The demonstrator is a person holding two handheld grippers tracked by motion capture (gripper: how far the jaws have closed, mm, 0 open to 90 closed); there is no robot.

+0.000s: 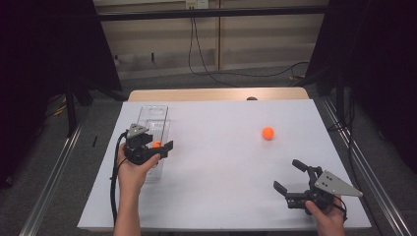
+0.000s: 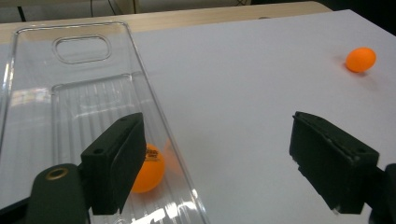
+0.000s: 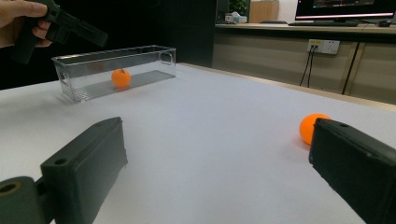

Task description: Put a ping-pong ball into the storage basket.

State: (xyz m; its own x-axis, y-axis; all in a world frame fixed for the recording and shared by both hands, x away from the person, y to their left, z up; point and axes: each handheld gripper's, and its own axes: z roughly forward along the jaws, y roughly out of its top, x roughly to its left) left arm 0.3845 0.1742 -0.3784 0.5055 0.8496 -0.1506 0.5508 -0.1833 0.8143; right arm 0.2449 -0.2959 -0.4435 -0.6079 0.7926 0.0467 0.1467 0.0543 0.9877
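Note:
A clear plastic bin (image 1: 153, 112) stands at the table's left, and one orange ball (image 1: 156, 144) lies on its floor near the close end. My left gripper (image 1: 159, 149) hovers over that end, open; in the left gripper view its jaws stand wide apart with the ball (image 2: 148, 173) below the left one, touching neither. A second orange ball (image 1: 267, 132) rests loose on the white sheet at the right. My right gripper (image 1: 287, 174) is low near the front right edge, open and empty, with that ball (image 3: 310, 127) just beyond its right jaw.
The white sheet (image 1: 221, 162) covers the table, with a wooden strip (image 1: 216, 94) along the far edge. Cables lie on the floor behind. Dark curtains stand at both sides. In the right gripper view the bin (image 3: 144, 58) and the left gripper (image 3: 60, 23) are far off.

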